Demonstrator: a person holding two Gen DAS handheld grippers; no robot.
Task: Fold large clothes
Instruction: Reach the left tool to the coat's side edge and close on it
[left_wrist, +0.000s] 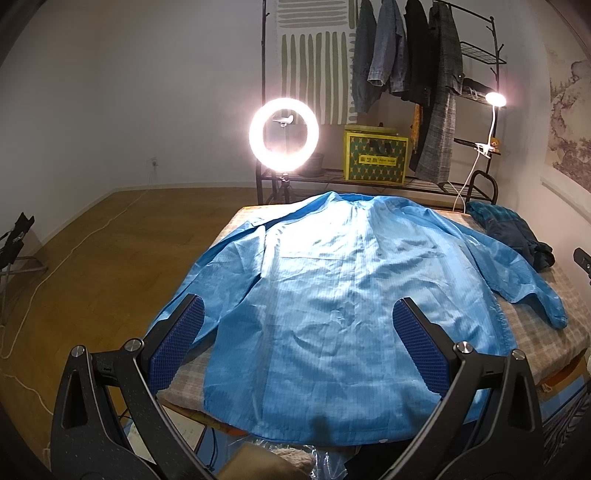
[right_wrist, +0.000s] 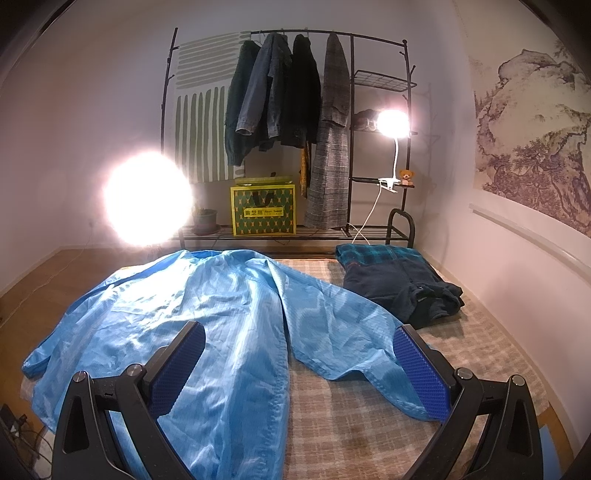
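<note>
Both wrist views look down the bed (left_wrist: 546, 332), sharing the blue coat (left_wrist: 332, 295).

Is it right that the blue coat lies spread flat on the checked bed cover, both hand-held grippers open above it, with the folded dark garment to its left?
Not quite: in the right wrist view the folded dark garment lies right of the blue coat. The rest holds: checked bed cover, left hand-held gripper and right hand-held gripper open.

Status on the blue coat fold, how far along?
Done: blue coat spread flat on the checked table; a dark garment lies folded aside. In hand: nothing; left tongs and right tongs open. Left: every fold, both sleeves still out.
</note>
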